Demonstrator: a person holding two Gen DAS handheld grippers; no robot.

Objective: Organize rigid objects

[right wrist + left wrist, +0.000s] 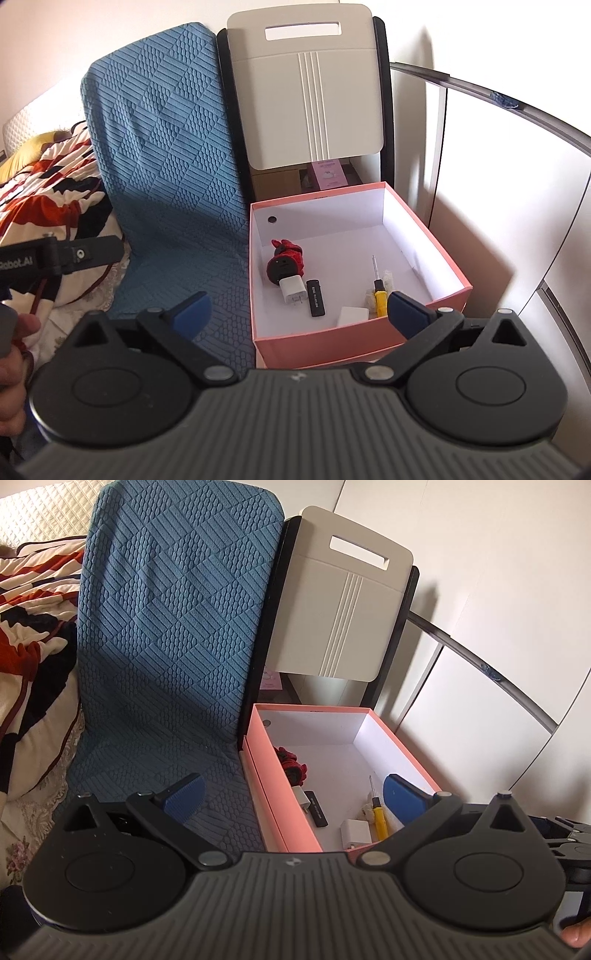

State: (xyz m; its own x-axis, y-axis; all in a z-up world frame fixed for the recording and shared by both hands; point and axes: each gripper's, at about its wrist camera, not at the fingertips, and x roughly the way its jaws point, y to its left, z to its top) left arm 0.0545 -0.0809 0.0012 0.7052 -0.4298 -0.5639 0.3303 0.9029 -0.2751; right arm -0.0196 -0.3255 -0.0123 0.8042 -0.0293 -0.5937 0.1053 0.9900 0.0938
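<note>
Item: pink box (325, 338), rectangular card, salmon outside, matt white inside, open-topped; stands on a chair seat just beside a blue cushion (166, 155) of quilted, embossed fabric.

Contents, on the box floor:
- white charger plug (291, 291), smooth cube with two metal prongs, touching a round black-and-red soft toy (284, 262) behind it.
- black stick (316, 297), slim glossy bar with pale lettering, just beside the plug.
- yellow screwdriver (379, 295), plastic handle, black collar, thin steel shaft, lying by a scrap of fuzzy white material.
- white block (352, 315), smooth, square-edged, against the near wall.

Behind: beige chair back (306, 96), hard plastic, slotted handle, three raised ribs.

Left gripper (291, 797): black arms, ribbed blue pads, jaws spread fully wide, nothing between them, over the box's near-left corner.

Right gripper (301, 308): same build, jaws fully apart, empty, over the box's near wall.
</note>
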